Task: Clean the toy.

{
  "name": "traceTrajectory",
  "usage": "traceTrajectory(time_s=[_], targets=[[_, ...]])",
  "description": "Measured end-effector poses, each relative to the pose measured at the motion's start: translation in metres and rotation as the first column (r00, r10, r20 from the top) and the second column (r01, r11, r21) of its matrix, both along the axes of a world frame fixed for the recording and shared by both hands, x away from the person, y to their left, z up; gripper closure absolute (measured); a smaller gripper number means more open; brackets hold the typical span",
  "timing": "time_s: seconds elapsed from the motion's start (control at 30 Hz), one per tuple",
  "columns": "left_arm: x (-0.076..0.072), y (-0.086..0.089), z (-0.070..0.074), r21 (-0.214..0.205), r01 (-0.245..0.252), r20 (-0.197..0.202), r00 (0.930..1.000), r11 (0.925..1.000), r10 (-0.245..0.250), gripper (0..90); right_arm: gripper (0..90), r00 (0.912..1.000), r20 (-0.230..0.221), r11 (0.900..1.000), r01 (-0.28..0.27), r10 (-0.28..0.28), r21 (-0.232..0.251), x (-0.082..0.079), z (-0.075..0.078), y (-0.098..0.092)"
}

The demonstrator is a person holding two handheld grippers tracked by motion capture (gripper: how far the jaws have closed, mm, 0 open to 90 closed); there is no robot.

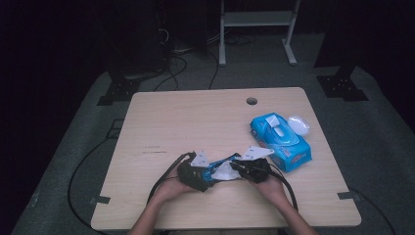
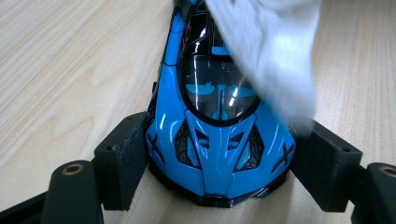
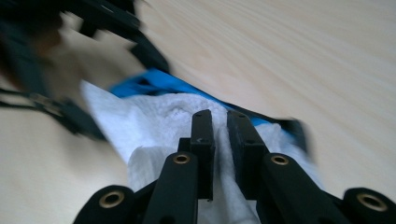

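From above, both claws meet at the six o'clock edge of the worktop (image 1: 161, 117), with a blue wipes pack (image 1: 281, 140) at three o'clock. The left claw (image 2: 219, 163) grips the blue toy car (image 2: 215, 135) by its sides. The right claw (image 3: 219, 140) is pinched narrow on the white cloth (image 3: 154, 126) lying over the car.
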State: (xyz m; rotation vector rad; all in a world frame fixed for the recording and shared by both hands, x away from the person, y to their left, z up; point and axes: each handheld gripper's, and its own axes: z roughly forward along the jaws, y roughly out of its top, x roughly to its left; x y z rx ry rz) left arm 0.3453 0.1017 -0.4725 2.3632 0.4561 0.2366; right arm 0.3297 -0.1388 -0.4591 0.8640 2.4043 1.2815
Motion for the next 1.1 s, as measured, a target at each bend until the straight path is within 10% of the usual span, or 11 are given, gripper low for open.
traceTrajectory(time_s=[0.57,0.8,1.1], targets=[[0.0,0.0,-0.001,-0.005,-0.009,-0.008,0.9999,0.9999,0.009,24.6,80.8,0.9976,0.066,0.9963,0.027,-0.021,-0.082,0.001,0.001,-0.002],[0.0,0.0,-0.002,-0.019,-0.012,-0.01,0.9999,0.9997,0.012,24.8,80.3,0.9833,0.173,0.9886,0.078,-0.055,-0.129,-0.004,0.004,0.001],[0.0,0.0,-0.003,-0.021,-0.011,-0.014,0.9998,0.9997,0.011,24.7,56.1,0.9976,0.066,0.9971,0.025,-0.02,-0.071,-0.003,0.008,-0.004]])
